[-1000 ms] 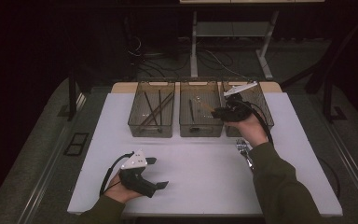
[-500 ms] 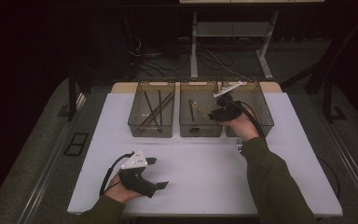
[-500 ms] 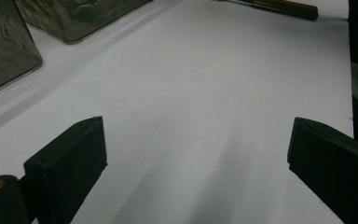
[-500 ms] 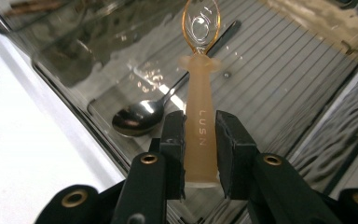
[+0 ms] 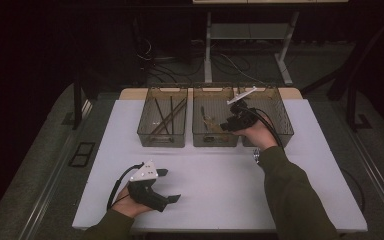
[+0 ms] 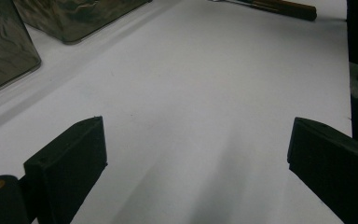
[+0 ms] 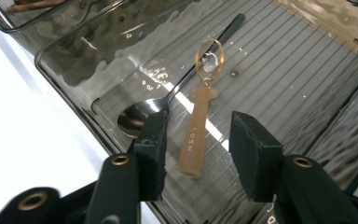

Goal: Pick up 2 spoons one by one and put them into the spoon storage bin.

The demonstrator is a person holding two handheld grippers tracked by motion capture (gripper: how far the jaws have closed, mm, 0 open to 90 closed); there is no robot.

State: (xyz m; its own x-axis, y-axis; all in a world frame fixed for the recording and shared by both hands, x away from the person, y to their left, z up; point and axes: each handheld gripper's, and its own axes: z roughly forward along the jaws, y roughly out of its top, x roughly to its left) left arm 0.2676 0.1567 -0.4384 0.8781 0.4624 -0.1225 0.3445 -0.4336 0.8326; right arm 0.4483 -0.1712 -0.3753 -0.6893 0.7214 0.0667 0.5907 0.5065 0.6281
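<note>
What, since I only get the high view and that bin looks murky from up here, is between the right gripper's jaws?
Observer: A slim tan tool with a ring at its end, between the pads of the right gripper; they've just been opening and don't press it.
Operator: Anything else in there?
Observer: A spoon with a dark handle lies on the floor of the middle bin.
Operator: And the left gripper?
Observer: Open, nothing between its jaws, above bare white table.

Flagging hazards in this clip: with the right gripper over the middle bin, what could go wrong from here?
1. The tan wooden utensil with a ring end sits between the right gripper pads, whose jaws have just been opening; it may catch on a pad instead of falling flat.
2. It could land on the black-handled metal spoon in the smoky clear plastic bin, stacking unevenly.
</note>
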